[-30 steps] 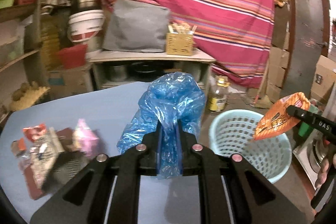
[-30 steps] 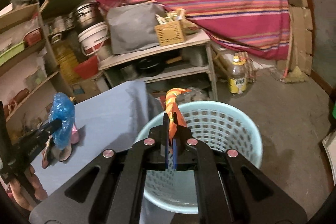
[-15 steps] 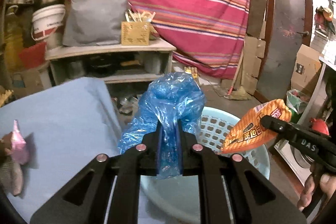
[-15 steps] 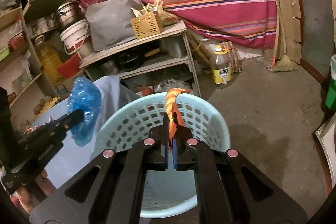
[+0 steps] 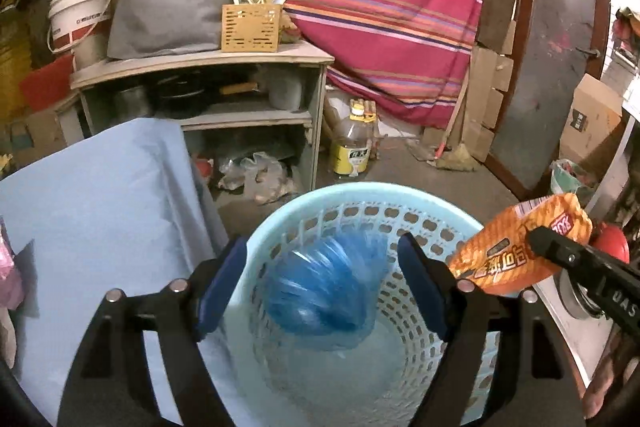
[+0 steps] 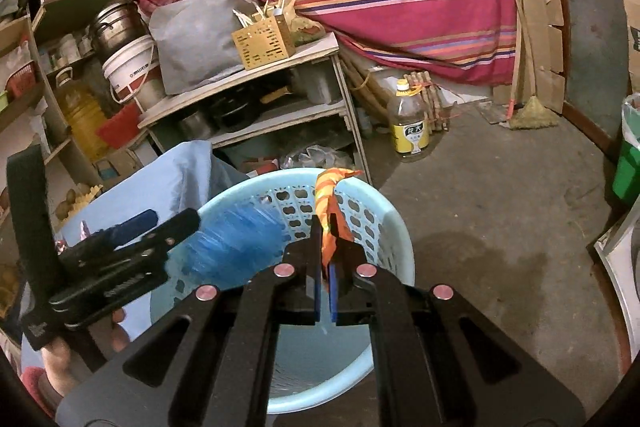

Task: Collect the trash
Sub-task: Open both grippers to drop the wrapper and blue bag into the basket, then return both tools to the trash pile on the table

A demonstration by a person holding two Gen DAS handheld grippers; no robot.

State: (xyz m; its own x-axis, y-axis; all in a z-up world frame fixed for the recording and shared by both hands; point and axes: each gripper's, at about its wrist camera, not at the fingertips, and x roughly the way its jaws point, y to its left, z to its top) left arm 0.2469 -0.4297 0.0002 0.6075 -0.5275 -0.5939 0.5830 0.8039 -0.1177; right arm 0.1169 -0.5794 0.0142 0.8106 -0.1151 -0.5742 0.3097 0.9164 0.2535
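Plastic, thin and blue, was dropping blurred between the left tongs [image 5: 320, 279], whose jaws were opening clear of it, into the pale basket [image 5: 280, 211] just right of the tabletop [image 5: 100, 195]. The blue bag [image 5: 324, 291] looked feather-light and limp (no firm edge to grip). The right tongs [image 6: 326, 267] pinched an orange snack wrapper [image 6: 330, 223] above the basket's near rim; crinkly and slippery, I'd judge, best held by its flat seam.

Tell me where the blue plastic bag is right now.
In the left wrist view the blue plastic bag is blurred in the mouth of the light blue basket, between the opening jaws of the left gripper and untouched by them.
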